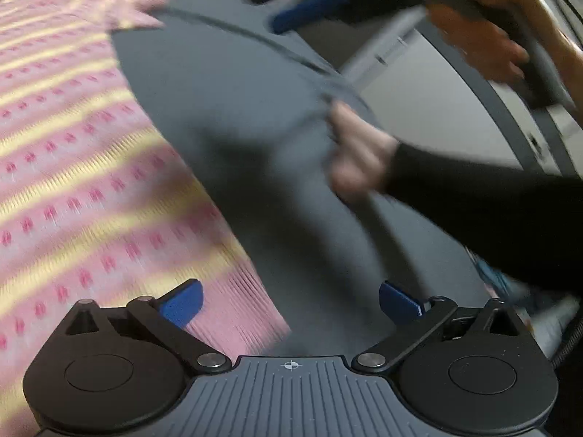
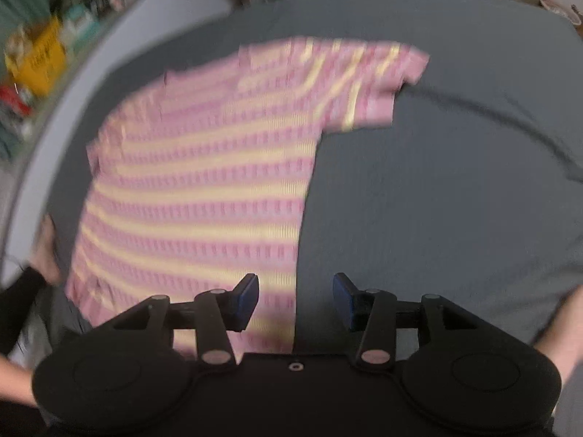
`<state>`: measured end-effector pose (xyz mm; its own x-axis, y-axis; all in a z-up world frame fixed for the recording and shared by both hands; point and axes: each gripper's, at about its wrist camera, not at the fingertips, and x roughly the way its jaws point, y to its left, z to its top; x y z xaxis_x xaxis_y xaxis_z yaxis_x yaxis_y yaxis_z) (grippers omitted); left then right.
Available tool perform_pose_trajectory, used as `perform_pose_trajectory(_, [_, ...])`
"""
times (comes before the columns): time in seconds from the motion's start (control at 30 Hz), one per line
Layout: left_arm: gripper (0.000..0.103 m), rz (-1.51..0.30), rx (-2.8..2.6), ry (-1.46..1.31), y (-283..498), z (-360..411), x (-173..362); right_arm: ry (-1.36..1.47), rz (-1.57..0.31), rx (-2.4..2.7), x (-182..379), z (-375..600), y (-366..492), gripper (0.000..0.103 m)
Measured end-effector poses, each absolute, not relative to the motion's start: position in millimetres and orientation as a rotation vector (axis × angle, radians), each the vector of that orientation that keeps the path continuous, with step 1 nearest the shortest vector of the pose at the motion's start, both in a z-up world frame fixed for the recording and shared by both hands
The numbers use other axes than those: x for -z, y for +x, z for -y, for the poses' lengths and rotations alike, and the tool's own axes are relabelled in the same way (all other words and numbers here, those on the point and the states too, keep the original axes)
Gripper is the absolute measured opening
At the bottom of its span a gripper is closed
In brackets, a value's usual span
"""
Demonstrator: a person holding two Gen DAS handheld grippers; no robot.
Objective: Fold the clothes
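On the grey sheet [image 2: 437, 200] the striped top [image 2: 204, 182] lies spread flat; left gripper [image 1: 289, 300] and right gripper [image 2: 296, 300] hover empty, fingers apart, near its hem, likely lining up a grasp.

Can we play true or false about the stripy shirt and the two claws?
1. The shirt has pink and yellow stripes. True.
2. The left claw is squeezing the shirt. False: it is open and holds nothing.
3. The right claw is open. True.
4. The shirt lies on a white sheet. False: the cloth under it is grey.
5. A hand in a black sleeve grips the grey cloth's edge. True.
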<state>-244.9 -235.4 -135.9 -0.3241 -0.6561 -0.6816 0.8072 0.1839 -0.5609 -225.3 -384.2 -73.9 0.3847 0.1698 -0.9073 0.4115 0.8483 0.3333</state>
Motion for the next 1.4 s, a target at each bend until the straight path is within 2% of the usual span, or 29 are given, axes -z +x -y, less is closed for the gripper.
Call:
perform_pose_trajectory(0.13, [0.103, -1.196, 1.551, 0.357, -249, 189, 103, 0.503, -1.348, 0.071, 117, 337, -236, 0.042])
perform_pose_trajectory(0.2, [0.103, -1.118, 1.524, 0.465, -241, 158, 84, 0.54, -1.436, 0.072, 147, 325, -242, 0.034])
perform_pose_trajectory(0.23, [0.103, -1.074, 1.498, 0.528, -235, 141, 74, 0.574, -1.448, 0.075, 158, 322, -246, 0.029])
perform_pose_trajectory(0.37, [0.103, -0.893, 1.328, 0.73, -205, 75, 47, 0.69, -1.366, 0.088, 178, 318, -257, 0.027])
perform_pose_trajectory(0.4, [0.103, -0.884, 1.268, 0.742, -194, 59, 43, 0.698, -1.355, 0.085, 181, 316, -258, 0.023])
perform_pose_trajectory(0.43, [0.103, -0.886, 1.199, 0.732, -180, 45, 40, 0.667, -1.383, 0.077, 184, 312, -256, 0.004])
perform_pose_trajectory(0.53, [0.103, -0.913, 1.037, 0.685, -138, 15, 35, 0.517, -1.531, 0.067, 182, 301, -247, 0.004])
perform_pose_trajectory(0.63, [0.103, -0.915, 0.875, 0.63, -89, -13, 37, 0.502, -1.577, 0.131, 178, 313, -244, 0.004])
perform_pose_trajectory(0.7, [0.103, -0.907, 0.815, 0.537, -66, -26, 42, 0.54, -1.576, 0.164, 178, 323, -242, 0.008])
perform_pose_trajectory(0.73, [0.103, -0.902, 0.785, 0.49, -54, -33, 44, 0.561, -1.593, 0.181, 179, 327, -240, 0.018])
perform_pose_trajectory(0.77, [0.103, -0.897, 0.755, 0.443, -42, -39, 46, 0.576, -1.621, 0.188, 180, 329, -238, 0.035])
perform_pose_trajectory(0.83, [0.103, -0.885, 0.694, 0.351, -19, -53, 51, 0.52, -1.642, 0.212, 173, 327, -228, 0.052])
perform_pose_trajectory(0.97, [0.103, -0.857, 0.571, 0.168, 28, -79, 61, 0.398, -1.568, 0.236, 134, 320, -205, 0.056])
perform_pose_trajectory(1.07, [0.103, -0.827, 0.47, 0.008, 73, -84, 71, 0.435, -1.464, 0.222, 95, 311, -201, 0.065])
perform_pose_trajectory(1.17, [0.103, -0.84, 0.375, -0.218, 129, -81, 90, 0.461, -1.392, 0.156, 64, 286, -201, 0.066])
perform_pose_trajectory(1.4, [0.103, -0.87, 0.269, -0.353, 213, -60, 148, 0.496, -1.375, -0.036, 59, 252, -176, 0.066])
